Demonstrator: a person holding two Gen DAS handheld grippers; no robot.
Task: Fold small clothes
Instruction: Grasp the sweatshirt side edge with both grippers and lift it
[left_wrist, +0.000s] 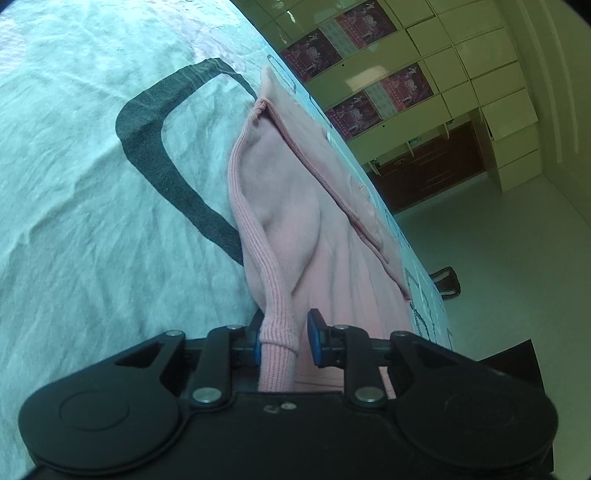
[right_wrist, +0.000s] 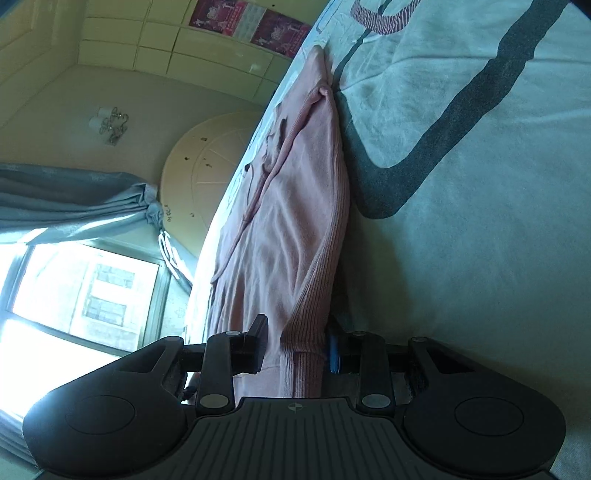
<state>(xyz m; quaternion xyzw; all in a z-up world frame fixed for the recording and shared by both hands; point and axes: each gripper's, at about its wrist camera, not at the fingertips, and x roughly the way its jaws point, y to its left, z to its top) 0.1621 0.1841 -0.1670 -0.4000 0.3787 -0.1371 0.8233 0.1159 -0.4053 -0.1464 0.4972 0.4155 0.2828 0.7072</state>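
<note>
A pink knit garment (left_wrist: 295, 206) with a ribbed hem lies stretched along the edge of a pale sheet (left_wrist: 92, 184). In the left wrist view my left gripper (left_wrist: 286, 345) stands slightly open around one ribbed corner. The hem touches the left blue pad, and a gap shows at the right pad (left_wrist: 314, 343). In the right wrist view the same pink garment (right_wrist: 288, 221) runs away from my right gripper (right_wrist: 295, 347). Its jaws are shut on the other ribbed corner, and cloth fills the space between the fingers.
The sheet (right_wrist: 480, 240) carries a broad dark printed band (left_wrist: 155, 155). Its edge drops off beside the garment to a bare floor (left_wrist: 498, 240). Cream cabinets with pink posters (left_wrist: 399, 85) line the far wall. A window (right_wrist: 81, 288) and a grey curtain (right_wrist: 74, 199) show in the right wrist view.
</note>
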